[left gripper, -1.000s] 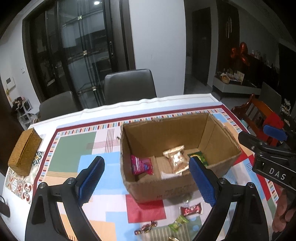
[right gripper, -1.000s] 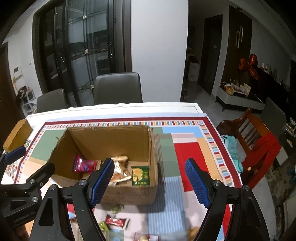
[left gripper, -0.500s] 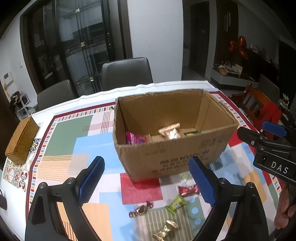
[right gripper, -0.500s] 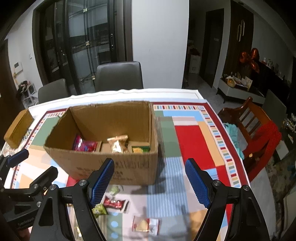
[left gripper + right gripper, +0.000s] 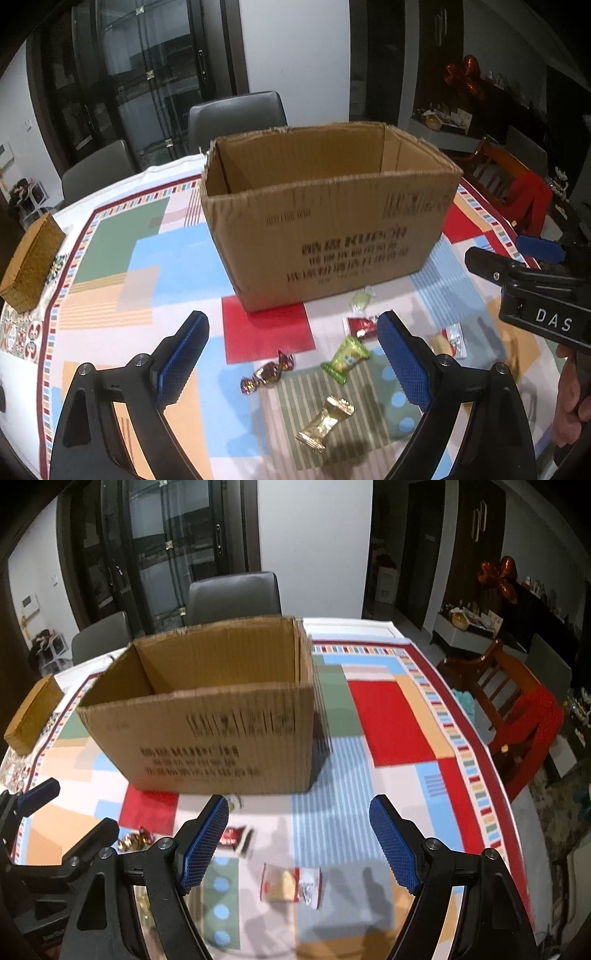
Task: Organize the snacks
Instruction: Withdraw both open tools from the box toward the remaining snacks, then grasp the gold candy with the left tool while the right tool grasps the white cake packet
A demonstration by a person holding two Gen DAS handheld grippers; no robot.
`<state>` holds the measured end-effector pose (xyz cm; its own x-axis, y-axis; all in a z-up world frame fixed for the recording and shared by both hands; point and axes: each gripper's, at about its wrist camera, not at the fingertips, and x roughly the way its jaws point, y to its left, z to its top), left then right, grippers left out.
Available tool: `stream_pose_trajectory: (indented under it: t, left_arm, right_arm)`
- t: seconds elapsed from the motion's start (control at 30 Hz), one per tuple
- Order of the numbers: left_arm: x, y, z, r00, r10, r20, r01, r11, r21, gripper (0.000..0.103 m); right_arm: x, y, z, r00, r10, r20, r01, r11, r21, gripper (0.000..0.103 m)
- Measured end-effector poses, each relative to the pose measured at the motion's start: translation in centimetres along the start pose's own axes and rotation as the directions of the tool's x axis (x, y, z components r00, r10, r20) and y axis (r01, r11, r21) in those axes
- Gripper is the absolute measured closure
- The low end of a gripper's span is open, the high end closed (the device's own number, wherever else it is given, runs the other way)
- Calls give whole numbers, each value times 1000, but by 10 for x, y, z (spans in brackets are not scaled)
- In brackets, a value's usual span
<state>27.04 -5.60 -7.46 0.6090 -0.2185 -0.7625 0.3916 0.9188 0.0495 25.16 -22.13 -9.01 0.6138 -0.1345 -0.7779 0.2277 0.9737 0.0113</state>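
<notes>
An open cardboard box (image 5: 325, 221) stands mid-table, and its front wall hides what is inside. Loose snacks lie in front of it: a purple-gold candy (image 5: 267, 373), a green packet (image 5: 345, 354), a gold wrapper (image 5: 325, 419), a red packet (image 5: 360, 326) and a pale green candy (image 5: 360, 299). My left gripper (image 5: 293, 321) hangs open above these, holding nothing. My right gripper (image 5: 299, 808) is open too, above a clear biscuit packet (image 5: 291, 884), with the red packet (image 5: 234, 836) by its left finger. The box (image 5: 221, 731) is just beyond it.
A patchwork tablecloth (image 5: 122, 236) covers the table. A wicker box (image 5: 31, 266) sits at the left edge. Grey chairs (image 5: 236, 114) stand behind the table, and a wooden chair with red cloth (image 5: 524, 709) is at the right. A hand grips the right tool's handle.
Both grippers sank and drew back toward the near edge. The box's inside dropped out of sight behind its front wall, and the loose snacks came into view. Jaws kept their width.
</notes>
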Motion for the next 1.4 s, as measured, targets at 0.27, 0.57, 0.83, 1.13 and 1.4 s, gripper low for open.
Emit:
stream_pose_trajectory:
  t: [0.27, 0.57, 0.83, 1.13, 1.4]
  left_arm:
    - [9, -4, -31, 999, -27, -33, 27, 1000, 11, 10]
    - [23, -8, -67, 997, -51, -61, 52, 998, 28, 11]
    - [38, -5, -87, 994, -68, -89, 71, 997, 34, 16]
    - [52, -8, -100, 988, -89, -126, 95, 995, 38, 30]
    - [57, -17, -105, 987, -107, -122, 114, 992, 54, 49]
  right_arm:
    - [8, 2, -27, 1000, -20, -19, 20, 1000, 0, 24]
    - [21, 7, -59, 1000, -23, -10, 22, 999, -25, 24]
    - [36, 10, -82, 1000, -28, -13, 28, 999, -25, 24]
    - [48, 13, -94, 999, -34, -10, 34, 999, -22, 24]
    - [65, 8, -98, 997, -36, -62, 36, 999, 10, 24]
